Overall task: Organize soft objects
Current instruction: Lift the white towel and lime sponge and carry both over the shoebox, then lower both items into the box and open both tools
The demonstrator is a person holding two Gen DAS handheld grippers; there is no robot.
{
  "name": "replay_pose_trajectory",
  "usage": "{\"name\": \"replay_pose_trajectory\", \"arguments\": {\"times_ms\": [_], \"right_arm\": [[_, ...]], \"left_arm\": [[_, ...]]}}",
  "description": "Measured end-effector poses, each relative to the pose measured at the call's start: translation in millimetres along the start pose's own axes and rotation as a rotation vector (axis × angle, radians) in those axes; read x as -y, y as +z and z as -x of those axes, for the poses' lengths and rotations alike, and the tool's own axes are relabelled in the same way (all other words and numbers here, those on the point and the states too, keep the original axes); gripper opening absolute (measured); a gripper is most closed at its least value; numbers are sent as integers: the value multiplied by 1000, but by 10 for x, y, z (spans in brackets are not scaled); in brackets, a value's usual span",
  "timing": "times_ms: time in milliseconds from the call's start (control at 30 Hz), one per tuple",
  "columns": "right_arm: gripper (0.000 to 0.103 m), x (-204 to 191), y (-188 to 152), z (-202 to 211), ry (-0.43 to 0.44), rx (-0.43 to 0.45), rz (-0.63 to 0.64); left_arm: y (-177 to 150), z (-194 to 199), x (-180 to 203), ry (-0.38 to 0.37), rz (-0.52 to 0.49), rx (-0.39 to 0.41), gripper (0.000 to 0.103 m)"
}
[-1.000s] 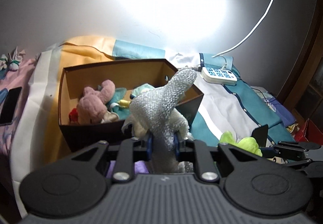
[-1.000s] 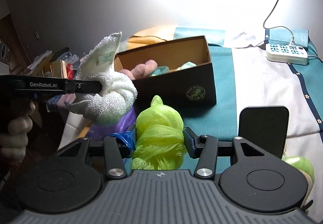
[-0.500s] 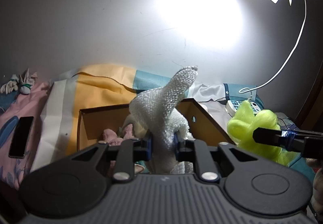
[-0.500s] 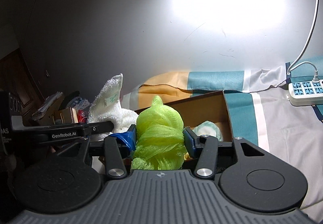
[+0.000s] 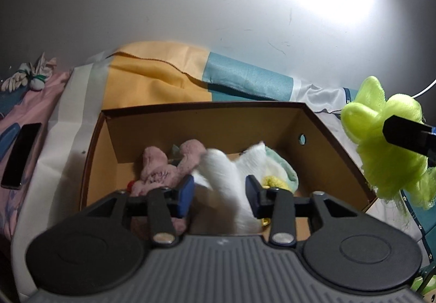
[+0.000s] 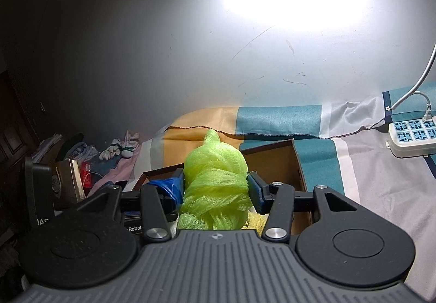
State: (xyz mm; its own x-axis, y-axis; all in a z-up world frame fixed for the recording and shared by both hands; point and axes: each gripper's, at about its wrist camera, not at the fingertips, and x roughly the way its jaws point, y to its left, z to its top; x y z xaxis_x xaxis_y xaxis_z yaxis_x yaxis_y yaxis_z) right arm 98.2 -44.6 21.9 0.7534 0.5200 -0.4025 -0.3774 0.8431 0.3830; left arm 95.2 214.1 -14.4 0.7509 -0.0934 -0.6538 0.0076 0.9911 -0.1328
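A brown cardboard box (image 5: 321,123) stands open on the bed, holding a pink plush toy (image 5: 166,169) and a teal and yellow soft toy (image 5: 280,172). My left gripper (image 5: 219,189) is open above the box; the white towel (image 5: 226,188) is blurred, dropping between the spread jaws into the box. My right gripper (image 6: 215,188) is shut on a lime-green mesh bath sponge (image 6: 215,183), held above the box's right edge (image 6: 288,164). The sponge also shows in the left wrist view (image 5: 387,147).
A black phone (image 5: 21,153) lies on the sheet left of the box. White gloves (image 5: 30,76) lie at the far left. A white power strip (image 6: 414,139) with a cable sits at the right. Cluttered items (image 6: 68,166) stand at the left bedside.
My left gripper has opened and let go of the white towel, which falls into the box. My right gripper has carried the green sponge closer over the box.
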Motion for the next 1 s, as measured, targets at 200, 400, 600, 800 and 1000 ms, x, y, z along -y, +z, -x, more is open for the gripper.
{"name": "replay_pose_trajectory", "arguments": {"times_ms": [200,400,600,800,1000], "right_arm": [[33,42,-10,-251,-35,-14,19],[35,132,-37,-551,-99,-25,21],[41,201,-100,-781,-188,-40,79],[43,269,-129,-807,-194,-74,65],[48,295,-85,-725,-208,-50,60]], "left_arm": [[26,70,-49,44,-3,6,54],[5,215,-124,88,2,17,55],[-44,276,-95,146,-36,22,57],[-67,323,-96,168,-29,17,58],[-80,384,-49,155,-27,11,59]]}}
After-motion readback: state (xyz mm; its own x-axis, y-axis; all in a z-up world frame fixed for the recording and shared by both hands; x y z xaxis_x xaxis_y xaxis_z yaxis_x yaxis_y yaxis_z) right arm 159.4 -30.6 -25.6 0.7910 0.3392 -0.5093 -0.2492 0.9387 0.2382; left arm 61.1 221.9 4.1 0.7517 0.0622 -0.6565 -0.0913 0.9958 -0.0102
